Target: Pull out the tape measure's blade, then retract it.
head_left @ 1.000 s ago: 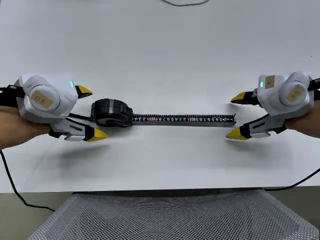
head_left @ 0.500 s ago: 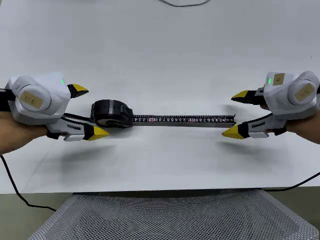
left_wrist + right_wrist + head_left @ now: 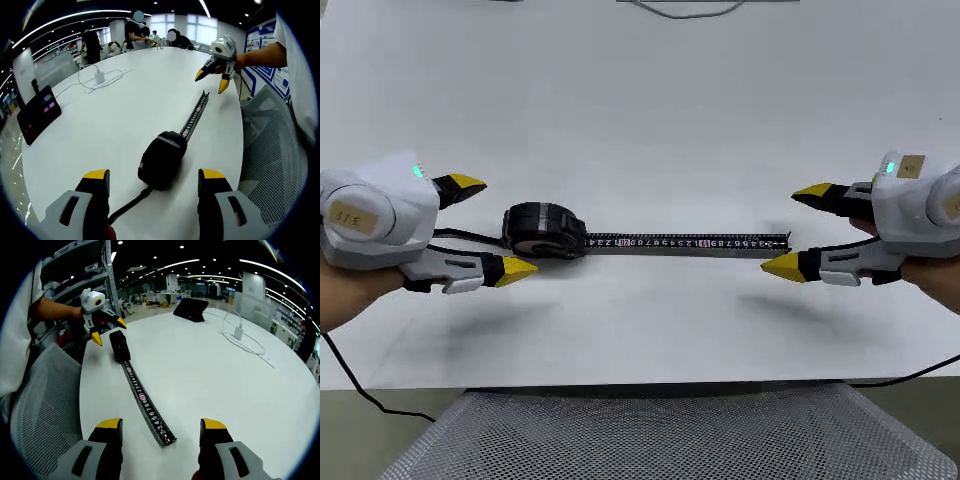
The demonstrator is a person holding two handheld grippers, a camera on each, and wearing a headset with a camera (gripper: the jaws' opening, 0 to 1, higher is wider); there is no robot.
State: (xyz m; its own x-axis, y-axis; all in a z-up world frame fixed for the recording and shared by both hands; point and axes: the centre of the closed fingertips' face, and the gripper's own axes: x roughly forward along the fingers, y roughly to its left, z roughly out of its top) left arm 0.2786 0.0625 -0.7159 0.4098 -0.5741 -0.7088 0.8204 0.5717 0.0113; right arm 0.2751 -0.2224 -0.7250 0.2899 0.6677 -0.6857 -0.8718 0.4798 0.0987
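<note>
- The tape measure, a black case, lies on the white table toward the left of the head view, near the table's front edge
- Its blade is drawn out and lies flat on the table with the printed numbers facing up
- The blade's long axis runs straight across the head view from left to right; the case is at the left end and the tip points at the right gripper
- The left gripper has its yellow-tipped jaws spread wide and grips nothing; in the left gripper view the back of the case sits between the jaw tips, apart from both
- A black cord runs from the back of the case toward the left gripper
- The right gripper's jaws are also spread and empty; in the right gripper view the blade's tip lies between the two jaw tips, touching neither
- A grey mesh chair stands below the table's front edge
</note>
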